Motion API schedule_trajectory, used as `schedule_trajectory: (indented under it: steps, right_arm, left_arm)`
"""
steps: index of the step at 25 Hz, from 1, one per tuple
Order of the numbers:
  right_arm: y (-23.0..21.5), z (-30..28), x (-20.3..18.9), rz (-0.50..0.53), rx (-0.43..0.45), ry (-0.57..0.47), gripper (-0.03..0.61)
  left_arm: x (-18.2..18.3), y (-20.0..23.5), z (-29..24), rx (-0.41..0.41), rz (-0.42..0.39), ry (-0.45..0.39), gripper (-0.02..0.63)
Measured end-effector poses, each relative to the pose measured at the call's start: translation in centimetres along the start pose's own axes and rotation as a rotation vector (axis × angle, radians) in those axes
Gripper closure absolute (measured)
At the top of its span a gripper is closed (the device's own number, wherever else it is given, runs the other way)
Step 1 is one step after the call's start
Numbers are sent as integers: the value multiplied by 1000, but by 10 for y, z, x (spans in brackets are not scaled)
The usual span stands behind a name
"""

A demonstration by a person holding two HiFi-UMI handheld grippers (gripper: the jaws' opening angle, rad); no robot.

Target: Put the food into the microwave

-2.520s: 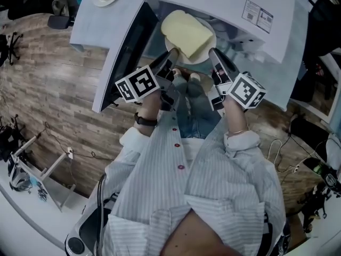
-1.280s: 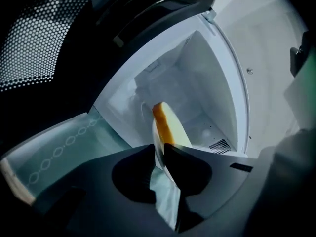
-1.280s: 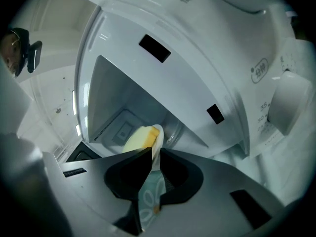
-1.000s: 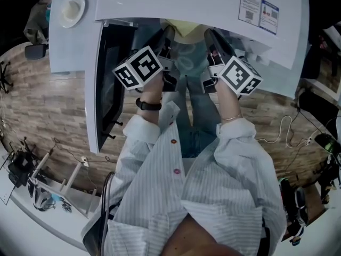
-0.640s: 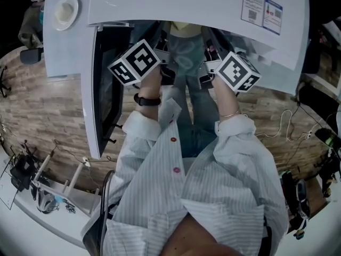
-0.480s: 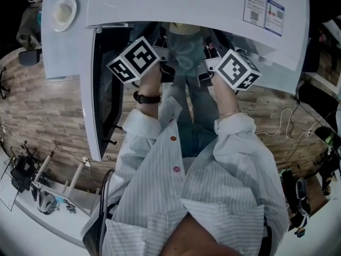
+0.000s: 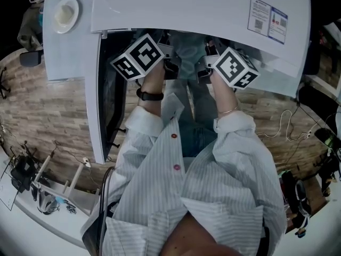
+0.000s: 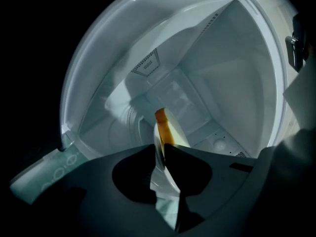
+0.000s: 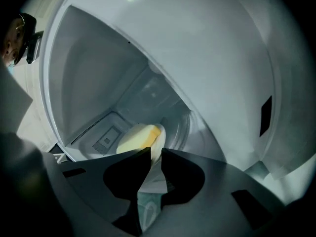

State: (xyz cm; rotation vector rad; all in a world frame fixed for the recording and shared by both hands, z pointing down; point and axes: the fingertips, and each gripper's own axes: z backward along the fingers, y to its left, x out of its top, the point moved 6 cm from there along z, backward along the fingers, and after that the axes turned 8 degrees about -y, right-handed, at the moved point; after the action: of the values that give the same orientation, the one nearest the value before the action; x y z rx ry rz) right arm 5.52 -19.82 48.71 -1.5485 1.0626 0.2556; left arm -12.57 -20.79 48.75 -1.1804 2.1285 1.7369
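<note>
Now the plate (image 8: 157,135) w/ bread slice (image 9: 134,138) sits inside the microwave (image 7: 202,9) cavity; earlier we held it outside the opening. Left gripper (image 8: 159,152) & right gripper (image 9: 155,154) each pinch its rim, reaching in side by side. Door (image 7: 98,100) hangs open at left, wood floor (image 7: 53,105) below.

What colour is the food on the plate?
Pale yellow food, best seen in the right gripper view.
</note>
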Motion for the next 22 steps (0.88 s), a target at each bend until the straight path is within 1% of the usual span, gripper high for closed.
schedule_trajectory:
  steps: [7,13,17,22]
  right_arm:
    - [-1,-6,1,7,-47,-12,511]
    - [2,-10,4,48,-52,-32,506]
    - [1,-10,3,63,-75,-36,505]
    - [3,-11,4,90,-89,-41,502]
  left_arm:
    - [7,-1,-5,-3,-6,-20,561]
    - [9,-1,-10,-11,-13,-37,561]
    - [10,-2,-10,-20,-24,-43,560]
    - [9,-2,-12,7,-53,-28,552]
